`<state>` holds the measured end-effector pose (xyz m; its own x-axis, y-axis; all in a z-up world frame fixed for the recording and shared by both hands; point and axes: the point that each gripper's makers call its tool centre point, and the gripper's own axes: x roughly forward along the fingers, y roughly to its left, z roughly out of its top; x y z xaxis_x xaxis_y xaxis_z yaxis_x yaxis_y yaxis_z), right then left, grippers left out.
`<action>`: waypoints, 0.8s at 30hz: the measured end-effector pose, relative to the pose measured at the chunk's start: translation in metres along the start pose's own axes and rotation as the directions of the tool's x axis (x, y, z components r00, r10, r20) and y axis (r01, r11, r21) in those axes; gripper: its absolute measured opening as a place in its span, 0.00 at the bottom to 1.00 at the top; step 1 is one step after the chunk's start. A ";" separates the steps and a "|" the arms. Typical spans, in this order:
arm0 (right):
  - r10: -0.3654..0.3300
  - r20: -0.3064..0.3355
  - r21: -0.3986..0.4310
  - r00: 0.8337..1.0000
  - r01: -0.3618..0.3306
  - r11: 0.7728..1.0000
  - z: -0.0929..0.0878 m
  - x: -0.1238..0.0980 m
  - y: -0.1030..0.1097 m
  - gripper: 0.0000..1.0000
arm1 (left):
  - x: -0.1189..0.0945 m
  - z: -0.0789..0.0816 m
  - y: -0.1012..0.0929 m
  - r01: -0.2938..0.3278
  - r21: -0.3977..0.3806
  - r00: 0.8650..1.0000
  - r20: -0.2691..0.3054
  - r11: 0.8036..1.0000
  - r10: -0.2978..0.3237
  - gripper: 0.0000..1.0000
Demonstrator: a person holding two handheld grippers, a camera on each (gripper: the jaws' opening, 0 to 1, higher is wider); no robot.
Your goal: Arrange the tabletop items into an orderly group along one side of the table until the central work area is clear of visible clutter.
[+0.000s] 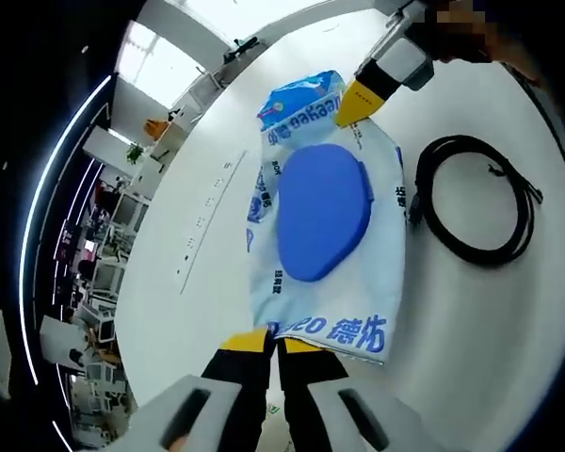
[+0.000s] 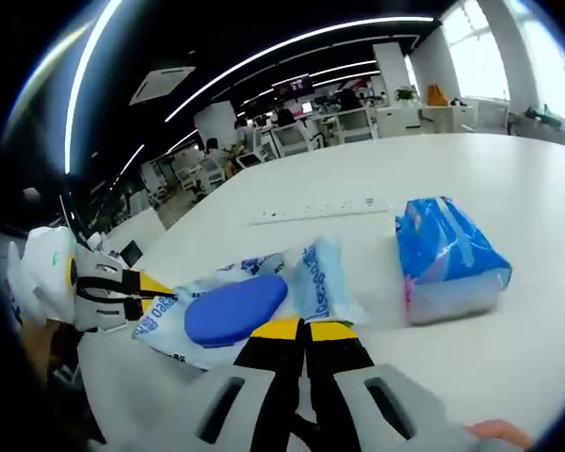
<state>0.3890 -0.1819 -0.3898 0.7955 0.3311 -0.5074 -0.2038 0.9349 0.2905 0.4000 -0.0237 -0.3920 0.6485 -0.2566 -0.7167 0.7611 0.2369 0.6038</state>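
Left claw point(image 1: 275, 341) pinches near edge of wipes pack point(image 1: 325, 247); right claw point(image 2: 304, 329) pinches its opposite edge. Coiled black cable point(image 1: 471, 200) lies right of pack; blue packet point(image 2: 449, 256) sits beyond the right claw.

White table point(image 1: 508, 358), pretty roomy. Flat on it is a wet wipes pack point(image 1: 325, 250) with a blue lid, dead center in the left gripper view. Coiled black cable point(image 1: 471, 198) at about 2 o'clock from it, and a blue tissue pack point(image 2: 447, 259) just beyond at 12.

Left tool point(image 1: 275, 343) jaws closed; right tool point(image 2: 306, 329) jaws closed, facing each other.
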 end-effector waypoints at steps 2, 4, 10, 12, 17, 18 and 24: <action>0.002 -0.001 -0.007 1.000 -0.002 1.000 0.000 -0.001 0.002 0.00 | 0.000 -0.001 -0.002 0.006 -0.001 1.000 -0.006 1.000 -0.006 0.01; 0.004 -0.001 -0.010 1.000 -0.004 1.000 -0.001 -0.002 0.003 0.00 | 0.000 -0.002 -0.003 0.010 0.001 1.000 -0.008 1.000 -0.010 0.01; 0.006 -0.005 -0.010 1.000 -0.006 1.000 -0.003 -0.007 0.003 0.00 | 0.000 -0.003 -0.002 0.028 0.005 1.000 -0.007 1.000 -0.028 0.01; 0.008 -0.007 -0.007 1.000 -0.008 1.000 -0.005 -0.008 0.004 0.00 | 0.001 -0.003 0.001 0.028 0.006 1.000 -0.008 1.000 -0.028 0.01; 0.017 -0.012 -0.005 1.000 -0.017 1.000 -0.014 -0.011 0.006 0.00 | 0.001 -0.005 0.000 0.045 0.021 0.999 -0.020 0.999 -0.044 0.01; 0.016 -0.011 -0.002 1.000 -0.016 1.000 -0.015 -0.012 0.006 0.00 | 0.002 -0.005 0.000 0.047 0.024 0.999 -0.022 0.999 -0.046 0.01; 0.012 -0.002 0.006 1.000 -0.012 1.000 -0.020 -0.016 0.009 0.00 | 0.005 -0.004 0.001 0.049 0.043 0.998 -0.037 0.998 -0.047 0.01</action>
<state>0.3631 -0.1763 -0.3958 0.7919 0.3430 -0.5052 -0.2105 0.9300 0.3013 0.4042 -0.0211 -0.3963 0.6110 -0.2325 -0.7567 0.7917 0.1836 0.5827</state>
